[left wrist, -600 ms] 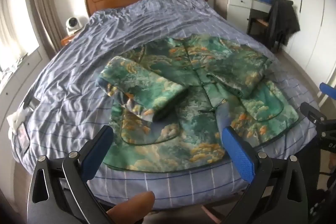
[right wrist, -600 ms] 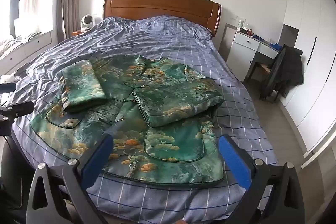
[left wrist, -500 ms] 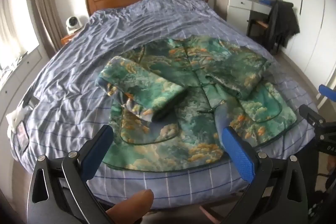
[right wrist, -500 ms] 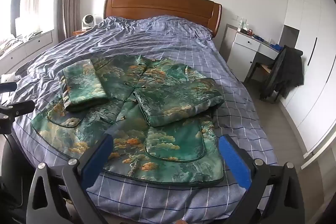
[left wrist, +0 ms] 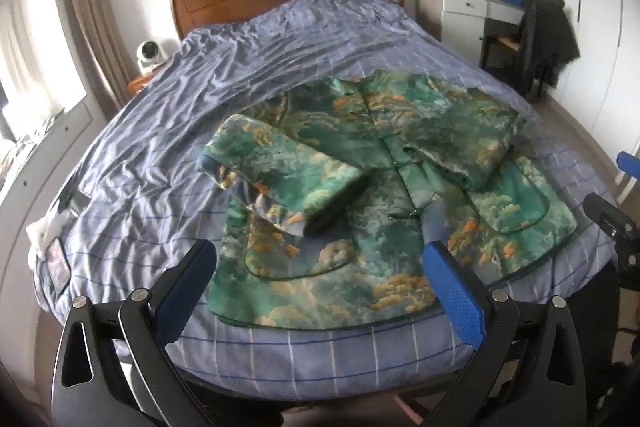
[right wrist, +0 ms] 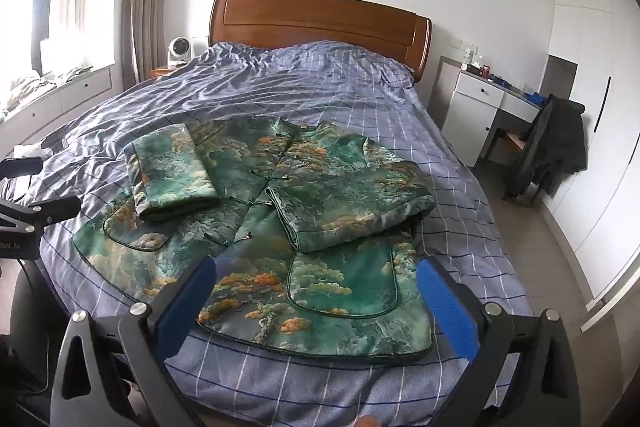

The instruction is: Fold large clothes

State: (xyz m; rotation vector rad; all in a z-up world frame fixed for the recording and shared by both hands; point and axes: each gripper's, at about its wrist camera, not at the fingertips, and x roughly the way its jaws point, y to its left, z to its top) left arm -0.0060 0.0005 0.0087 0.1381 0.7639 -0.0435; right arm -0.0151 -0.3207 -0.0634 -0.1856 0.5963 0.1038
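Note:
A green jacket with orange cloud patterns (left wrist: 360,187) lies face up on the bed, its hem toward me; it also shows in the right wrist view (right wrist: 280,227). Both sleeves are folded in over the front: the left sleeve (left wrist: 280,179) and the right sleeve (right wrist: 348,207). My left gripper (left wrist: 320,283) is open and empty, above the bed's near edge by the hem's left part. My right gripper (right wrist: 316,295) is open and empty above the hem's right part. Each gripper shows at the edge of the other's view.
The bed has a blue checked cover (left wrist: 200,99) and a wooden headboard (right wrist: 320,23). A white desk (right wrist: 488,107) and a chair with a dark coat (right wrist: 556,151) stand at the right. A small white fan (right wrist: 180,51) sits on the bedside table. A white cloth (left wrist: 48,227) lies at the bed's left edge.
Both grippers have drawn back and risen slightly from the bed. The jacket has not moved.

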